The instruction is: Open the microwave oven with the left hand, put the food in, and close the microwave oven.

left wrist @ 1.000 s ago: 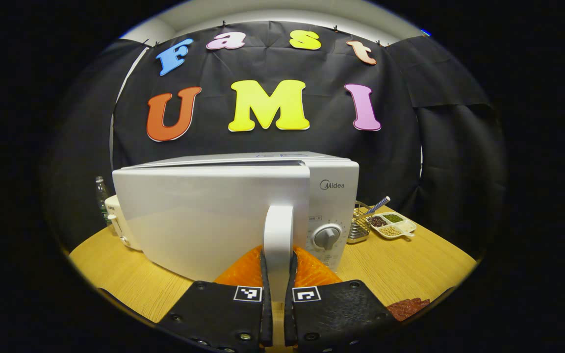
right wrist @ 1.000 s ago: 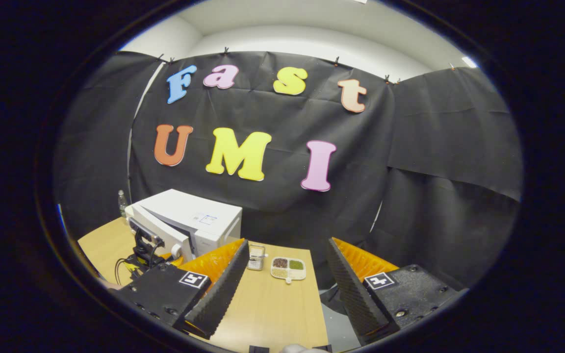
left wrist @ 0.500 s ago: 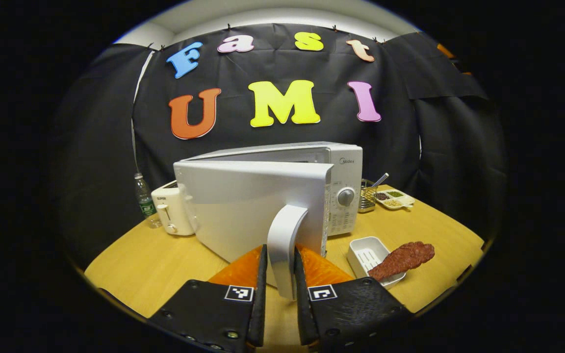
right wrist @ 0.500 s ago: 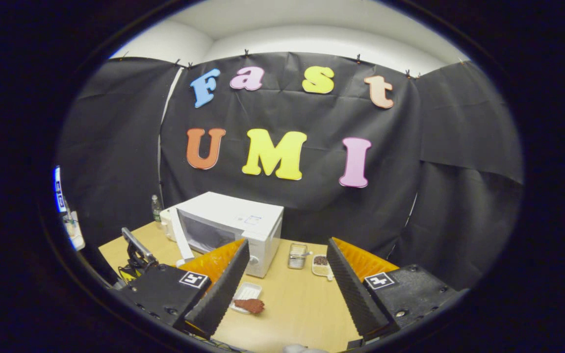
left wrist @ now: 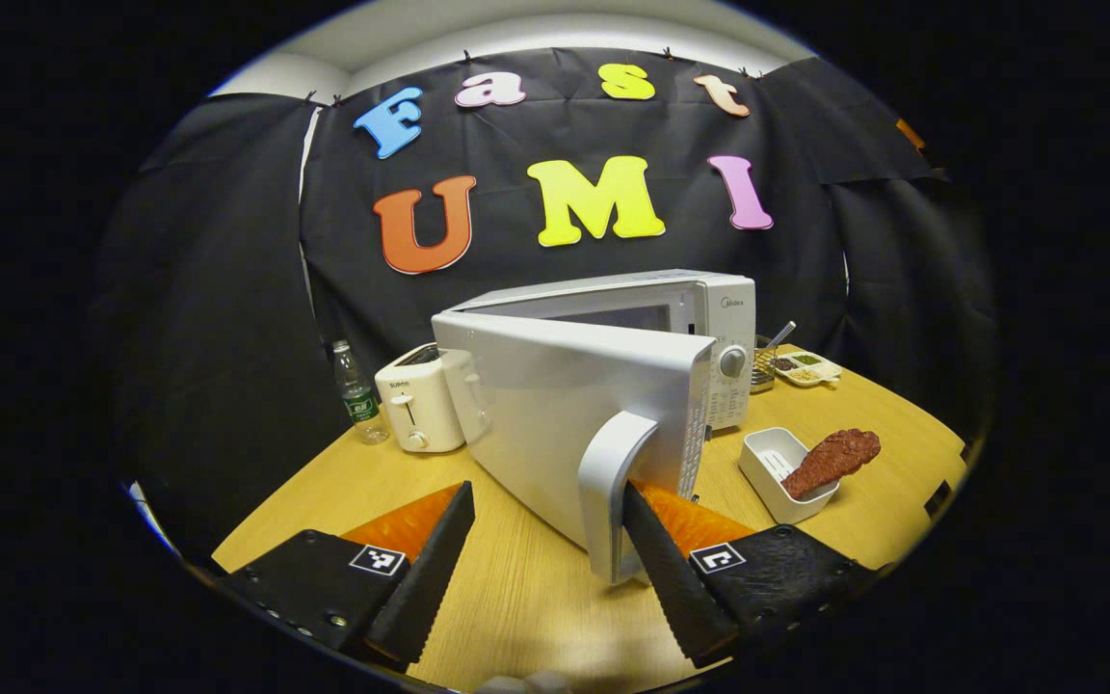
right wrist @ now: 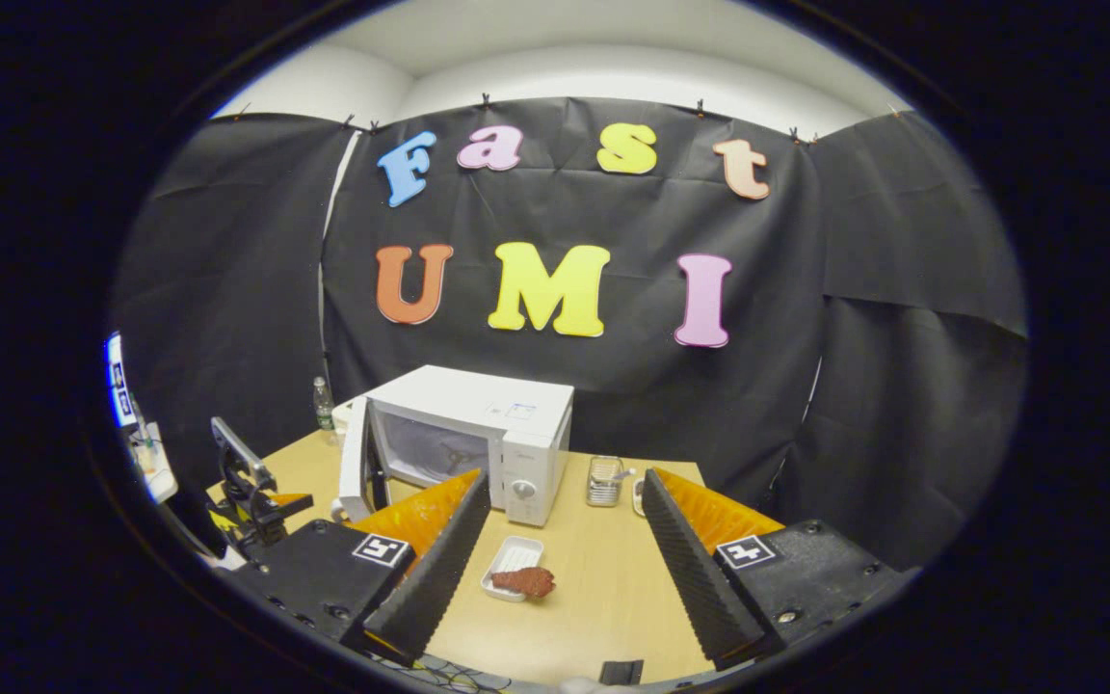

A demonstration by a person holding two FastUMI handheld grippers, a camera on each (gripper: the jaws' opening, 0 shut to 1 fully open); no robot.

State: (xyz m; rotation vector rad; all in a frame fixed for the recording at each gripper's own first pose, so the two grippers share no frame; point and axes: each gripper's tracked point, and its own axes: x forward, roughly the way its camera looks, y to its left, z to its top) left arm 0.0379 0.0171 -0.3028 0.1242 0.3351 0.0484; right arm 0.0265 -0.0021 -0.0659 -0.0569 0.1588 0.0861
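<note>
Probably cloth-walled booth, kitchen tabletop [right wrist: 603, 588]

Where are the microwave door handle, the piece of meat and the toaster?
Microwave door handle [left wrist: 610, 487]: left gripper view, middle of its curved bar.
Piece of meat [left wrist: 832, 461]: left gripper view, its middle.
Toaster [left wrist: 417, 410]: left gripper view, front face.

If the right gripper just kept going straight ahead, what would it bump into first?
Probably the white tray holding the meat: they lie on the table between the right gripper's open fingers. Depth is uncertain.
</note>
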